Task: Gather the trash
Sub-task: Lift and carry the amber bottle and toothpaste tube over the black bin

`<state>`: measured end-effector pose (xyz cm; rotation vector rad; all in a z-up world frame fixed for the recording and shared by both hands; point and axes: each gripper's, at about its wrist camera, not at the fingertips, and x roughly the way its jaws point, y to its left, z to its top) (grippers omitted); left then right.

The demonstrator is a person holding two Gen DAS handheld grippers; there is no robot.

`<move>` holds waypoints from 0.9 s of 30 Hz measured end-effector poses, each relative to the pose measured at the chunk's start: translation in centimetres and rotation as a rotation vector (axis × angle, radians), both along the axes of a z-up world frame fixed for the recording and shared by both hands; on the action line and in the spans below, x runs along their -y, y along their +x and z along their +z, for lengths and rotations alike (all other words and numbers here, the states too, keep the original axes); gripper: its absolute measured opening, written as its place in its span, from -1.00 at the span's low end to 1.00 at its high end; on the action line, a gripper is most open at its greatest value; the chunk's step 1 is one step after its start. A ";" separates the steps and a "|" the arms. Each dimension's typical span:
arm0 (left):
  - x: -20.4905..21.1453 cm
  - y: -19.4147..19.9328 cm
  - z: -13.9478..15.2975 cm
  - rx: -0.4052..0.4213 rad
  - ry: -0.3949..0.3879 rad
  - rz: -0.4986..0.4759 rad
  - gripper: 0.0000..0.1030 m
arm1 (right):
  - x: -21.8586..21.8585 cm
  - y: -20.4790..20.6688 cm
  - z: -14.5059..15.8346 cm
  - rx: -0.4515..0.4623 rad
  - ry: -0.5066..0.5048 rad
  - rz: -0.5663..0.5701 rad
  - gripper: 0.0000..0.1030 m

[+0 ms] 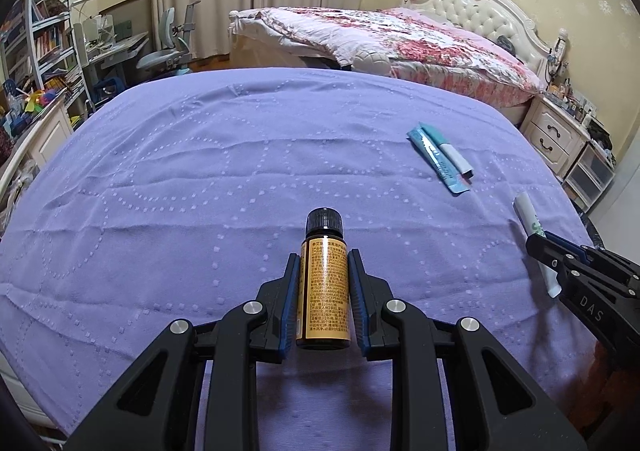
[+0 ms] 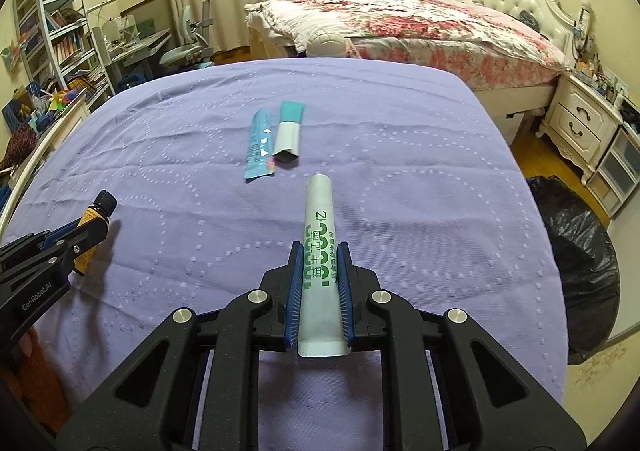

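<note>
Warm, dim indoor light; both views sharp, strongly curved at the edges, with dark corners and soft shadows.

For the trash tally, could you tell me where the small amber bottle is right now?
The amber bottle is clamped in the left gripper above the purple bedspread; the right wrist view shows it at far left.

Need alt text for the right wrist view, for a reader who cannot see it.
The right tongs are shut on a white sachet with green print above a purple bedspread. Two more wrappers, a blue one and a teal-and-white one, lie farther off; the left tongs grip a small brown bottle.
</note>
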<state>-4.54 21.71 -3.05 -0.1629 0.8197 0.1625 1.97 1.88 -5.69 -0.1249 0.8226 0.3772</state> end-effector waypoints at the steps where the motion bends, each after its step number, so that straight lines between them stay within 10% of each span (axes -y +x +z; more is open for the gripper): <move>1: 0.4 0.1 0.1 0.002 0.003 -0.008 -0.52 | 0.3 0.0 0.1 0.002 0.002 -0.008 -0.68; 27: 15.0 5.2 2.9 0.076 0.053 -0.293 -0.52 | 13.2 1.5 1.8 0.059 0.046 -0.281 -0.68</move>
